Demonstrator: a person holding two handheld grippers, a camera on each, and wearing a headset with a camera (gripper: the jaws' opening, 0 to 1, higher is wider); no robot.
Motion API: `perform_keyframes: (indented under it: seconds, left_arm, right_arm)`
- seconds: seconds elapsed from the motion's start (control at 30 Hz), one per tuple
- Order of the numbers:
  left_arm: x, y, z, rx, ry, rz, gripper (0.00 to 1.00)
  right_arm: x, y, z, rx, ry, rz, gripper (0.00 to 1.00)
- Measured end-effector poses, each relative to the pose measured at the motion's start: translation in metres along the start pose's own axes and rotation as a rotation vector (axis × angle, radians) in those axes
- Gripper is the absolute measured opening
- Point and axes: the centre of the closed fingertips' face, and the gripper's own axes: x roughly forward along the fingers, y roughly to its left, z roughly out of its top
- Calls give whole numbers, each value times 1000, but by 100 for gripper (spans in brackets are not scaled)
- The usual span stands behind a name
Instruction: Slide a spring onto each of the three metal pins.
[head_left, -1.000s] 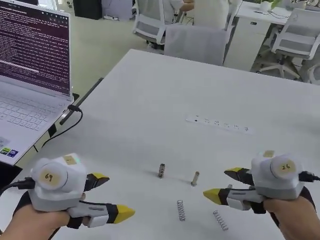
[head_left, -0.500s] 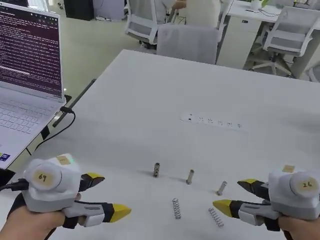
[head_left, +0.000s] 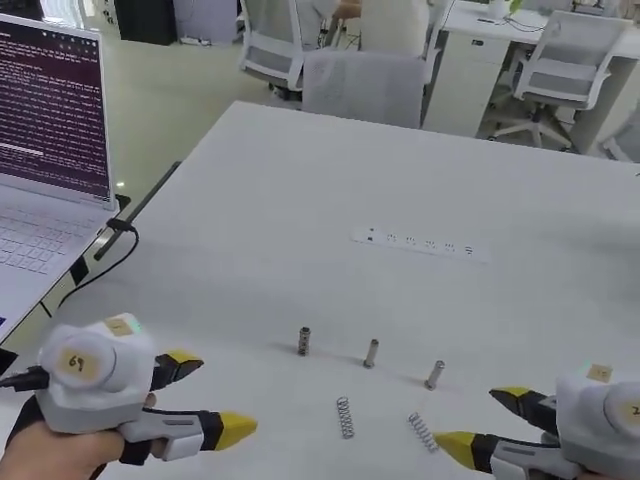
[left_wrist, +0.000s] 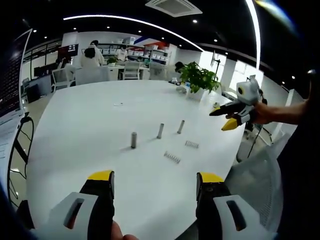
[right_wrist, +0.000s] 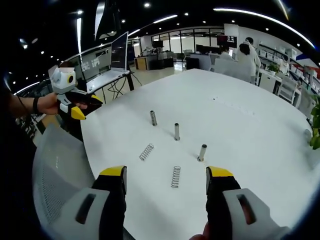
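Head view: three short upright metal pins (head_left: 371, 353) stand in a row on the white tabletop (head_left: 300, 200), two loose coiled steel springs (head_left: 345, 417) lying just before them. The left tongs (head_left: 215, 395) and right tongs (head_left: 478, 420) hover on each side, spread wide, empty. Left gripper view: jaws apart, facing the row. Right gripper view: jaws apart, lined up with the nearer spring (right_wrist: 175, 176), probably to pick it.

Sprung pin (head_left: 304, 341) and two bare pins (head_left: 371, 353) stand upright; two loose springs (head_left: 345, 417) lie alongside.
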Motion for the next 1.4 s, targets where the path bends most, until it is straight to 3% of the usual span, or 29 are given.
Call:
perform_keyframes:
  seconds: [0.63, 1.4]
  left_arm:
    - [18, -14, 2, 11, 19, -35, 63]
    - [60, -36, 0, 0, 45, -85, 60]
  right_arm:
    - [-9, 4, -17, 46, 7, -4, 66]
    - [-13, 1, -23, 57, 15, -2, 66]
